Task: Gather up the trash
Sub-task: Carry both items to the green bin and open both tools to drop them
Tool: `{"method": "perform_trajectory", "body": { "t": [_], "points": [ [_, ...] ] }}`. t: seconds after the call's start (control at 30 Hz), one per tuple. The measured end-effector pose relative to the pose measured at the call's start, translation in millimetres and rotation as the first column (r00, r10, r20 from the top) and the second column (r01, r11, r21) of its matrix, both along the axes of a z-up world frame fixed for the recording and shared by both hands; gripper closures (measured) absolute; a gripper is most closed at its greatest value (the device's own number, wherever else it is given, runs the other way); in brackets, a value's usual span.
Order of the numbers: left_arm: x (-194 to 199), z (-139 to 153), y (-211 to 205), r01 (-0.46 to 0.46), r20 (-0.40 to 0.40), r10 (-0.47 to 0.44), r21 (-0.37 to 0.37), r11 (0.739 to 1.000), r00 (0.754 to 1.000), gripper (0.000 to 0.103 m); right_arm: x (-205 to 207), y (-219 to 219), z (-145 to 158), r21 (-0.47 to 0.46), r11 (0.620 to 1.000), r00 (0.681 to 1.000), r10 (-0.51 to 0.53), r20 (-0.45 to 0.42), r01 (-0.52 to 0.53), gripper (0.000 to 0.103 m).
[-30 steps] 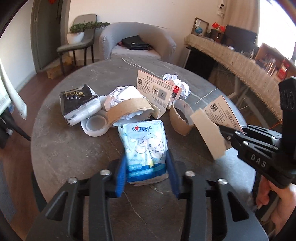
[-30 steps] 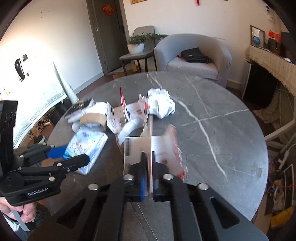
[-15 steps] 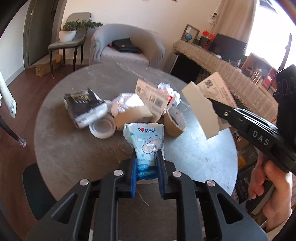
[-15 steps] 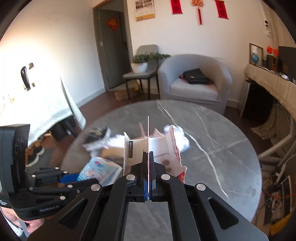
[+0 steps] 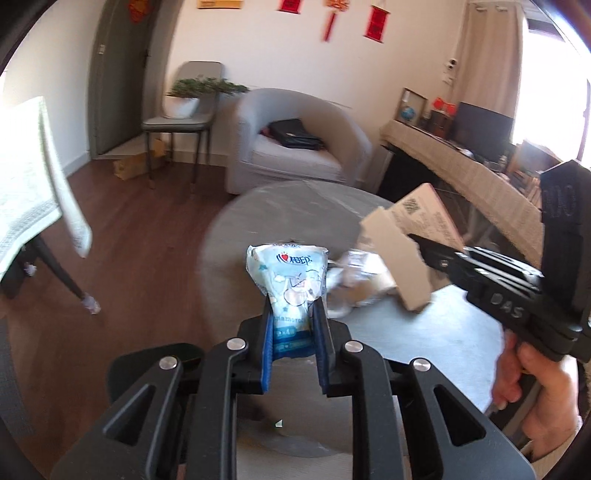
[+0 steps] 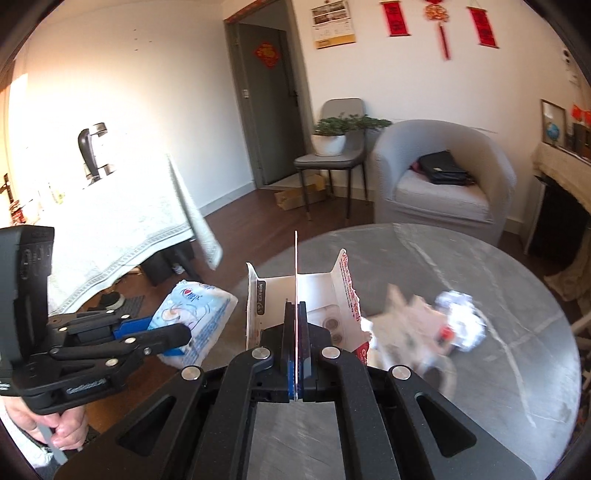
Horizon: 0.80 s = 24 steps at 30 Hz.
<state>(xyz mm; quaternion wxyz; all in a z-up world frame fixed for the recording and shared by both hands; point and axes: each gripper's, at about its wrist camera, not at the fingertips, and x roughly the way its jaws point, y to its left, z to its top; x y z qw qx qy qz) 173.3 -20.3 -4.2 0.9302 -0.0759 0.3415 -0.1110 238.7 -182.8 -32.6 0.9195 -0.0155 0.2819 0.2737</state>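
- Grey marble-look round table fills the lower right of the right wrist view, white veins crossing its top; dark wood floor surrounds it.
- At 12 o'clock beyond the table stands a grey armchair with a black bag on its seat; at 11 o'clock a grey chair carries a potted plant.
- A white cloth-covered table sits at 9 o'clock, and red hangings decorate the far wall.
- The left gripper is clenched on a blue-and-white tissue pack, lifted clear of the tabletop.
- The right gripper is clamped tight on a torn cardboard box, one thin flap pinched edge-on between the jaws.
- Remaining litter on the table, at 2 o'clock from the right gripper: a crumpled paper ball and blurred cardboard scraps.
- Compared with a second earlier, the left jaws, then wide around the pack lying flat on the table, have closed on it.
- Both tools have risen and pulled back: the table looks smaller and farther, more of the room shows, and the litter pile has slid toward the right.
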Motion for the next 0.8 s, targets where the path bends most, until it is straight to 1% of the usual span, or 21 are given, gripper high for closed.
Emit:
{"method": "perform_trajectory", "body": {
  "t": [0.2, 0.3, 0.5, 0.6, 0.67, 0.8],
  "points": [
    [5.3, -16.9, 56.7, -0.086, -0.049, 0.087, 0.021, 0.996, 0.995, 0.082, 3.4, 50.1, -2.0, -0.001, 0.997, 0.997, 0.074, -0.002, -0.074, 0.103],
    [6.5, -31.0, 82.6, -0.118, -0.096, 0.118, 0.006, 0.993, 0.988, 0.082, 4.9, 75.7, -3.5, -0.003, 0.994, 0.994, 0.109, -0.008, -0.109, 0.103],
    [10.9, -74.0, 118.5, -0.169, -0.222, 0.172, 0.036, 0.985, 0.960, 0.082, 8.7, 114.5, -6.6, -0.007, 0.988, 0.988, 0.155, -0.023, -0.155, 0.103],
    [12.3, -94.6, 128.9, -0.162, -0.280, 0.172, 0.061, 0.985, 0.944, 0.081, 10.1, 132.7, -10.4, -0.026, 0.986, 0.986, 0.165, -0.034, -0.166, 0.102],
    [13.5, -106.2, 133.3, -0.155, -0.319, 0.166, 0.060, 0.986, 0.933, 0.081, 11.9, 146.7, -13.2, -0.039, 0.984, 0.984, 0.173, -0.043, -0.175, 0.102],
    [13.7, -126.1, 144.2, -0.146, -0.387, 0.166, 0.082, 0.986, 0.907, 0.081, 16.4, 171.5, -27.4, -0.060, 0.978, 0.977, 0.194, -0.086, -0.199, 0.102]
  ]
}}
